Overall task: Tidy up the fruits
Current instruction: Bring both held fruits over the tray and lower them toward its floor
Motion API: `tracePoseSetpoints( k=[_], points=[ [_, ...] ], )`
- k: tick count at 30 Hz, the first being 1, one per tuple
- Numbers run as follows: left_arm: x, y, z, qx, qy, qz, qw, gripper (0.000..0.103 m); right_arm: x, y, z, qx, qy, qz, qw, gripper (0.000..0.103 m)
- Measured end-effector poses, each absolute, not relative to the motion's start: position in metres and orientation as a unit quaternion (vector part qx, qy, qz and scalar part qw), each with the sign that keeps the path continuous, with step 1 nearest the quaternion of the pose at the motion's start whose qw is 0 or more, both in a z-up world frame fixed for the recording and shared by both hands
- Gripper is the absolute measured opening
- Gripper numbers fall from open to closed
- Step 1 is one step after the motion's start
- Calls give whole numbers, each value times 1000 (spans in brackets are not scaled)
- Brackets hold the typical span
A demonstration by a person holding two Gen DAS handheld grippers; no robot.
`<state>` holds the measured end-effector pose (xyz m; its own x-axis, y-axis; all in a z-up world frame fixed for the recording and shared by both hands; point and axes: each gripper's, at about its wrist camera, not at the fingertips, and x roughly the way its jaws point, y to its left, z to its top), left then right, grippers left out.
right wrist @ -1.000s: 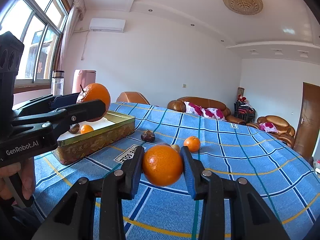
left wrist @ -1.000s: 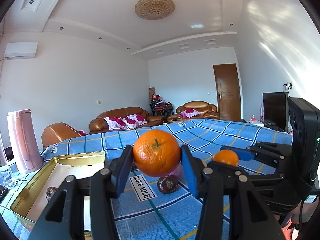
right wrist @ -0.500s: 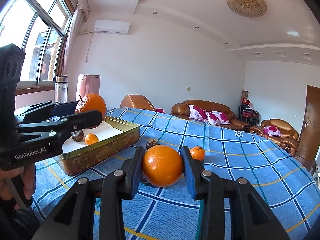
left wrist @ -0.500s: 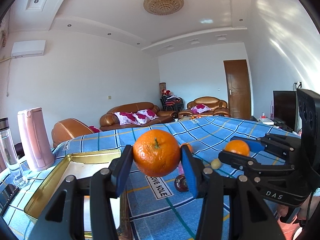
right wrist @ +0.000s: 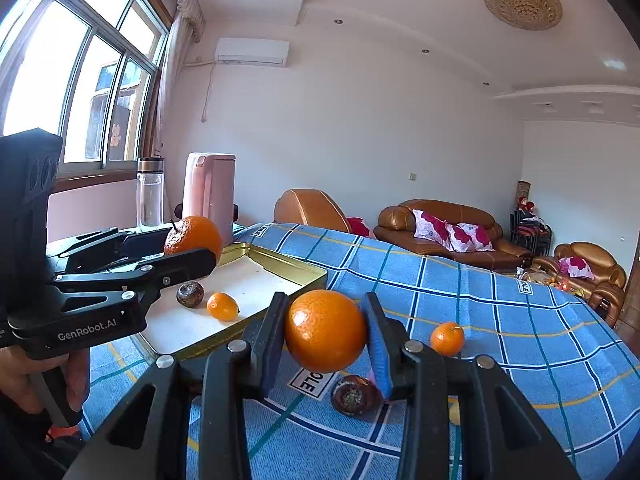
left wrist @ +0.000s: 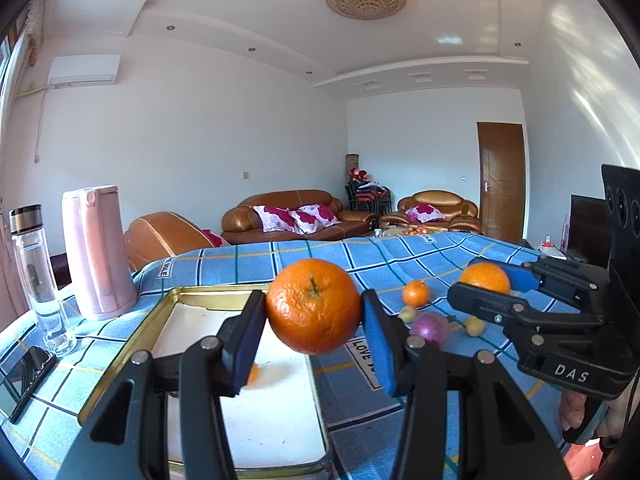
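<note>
Bright living room with white walls, brown leather sofas (left wrist: 288,216) at centre right of the left wrist view, a window (right wrist: 76,80) at upper left of the right wrist view. Blue checked tablecloth (left wrist: 400,256) across the lower half of both views. Gold metal tray (right wrist: 280,264) with a white inside, left of centre on the cloth. Pink kettle (left wrist: 98,252) and clear bottle (left wrist: 38,276) upright at the left edge, beyond the tray.

Left gripper (left wrist: 314,330) at lower centre of its own view, closed on a large stemmed orange (left wrist: 313,306), lifted over the near part of the tray, clear of its floor. Right gripper (right wrist: 325,334) at lower centre of its own view, clamped on a second orange (right wrist: 325,330), above the cloth just right of the tray corner.

Inside the tray: a small oblong orange fruit (right wrist: 222,306) and a dark wrinkled fruit (right wrist: 190,294), near each other. On the cloth, right of the tray: a small mandarin (right wrist: 447,338), another dark wrinkled fruit (right wrist: 355,396), a purple round thing (left wrist: 430,328), perhaps an onion, half hidden behind a finger, and two small pale yellow fruits (left wrist: 474,326).
</note>
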<state>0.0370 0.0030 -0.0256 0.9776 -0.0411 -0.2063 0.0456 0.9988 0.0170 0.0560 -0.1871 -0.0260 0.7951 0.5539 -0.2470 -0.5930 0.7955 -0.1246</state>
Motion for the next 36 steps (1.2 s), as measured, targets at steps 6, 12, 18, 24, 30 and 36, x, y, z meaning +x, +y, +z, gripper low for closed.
tracePoseSetpoints(
  k=[6, 12, 18, 24, 30, 36],
  points=[
    [39, 37, -27, 0, 114, 16, 993, 50, 64, -163, -24, -107, 105, 323, 934, 39],
    [40, 66, -28, 1, 128, 51, 990, 50, 72, -138, -20, -113, 110, 341, 927, 39],
    [45, 93, -36, -14, 154, 76, 985, 50, 73, -111, -21, -129, 112, 361, 917, 39],
    [51, 103, -42, -15, 176, 85, 981, 50, 76, -88, -24, -142, 119, 377, 907, 39],
    [56, 106, -47, -17, 197, 82, 977, 50, 76, -68, -34, -147, 134, 396, 897, 39],
    [61, 110, -52, -20, 224, 86, 971, 50, 80, -53, -41, -151, 151, 407, 888, 39]
  ],
)
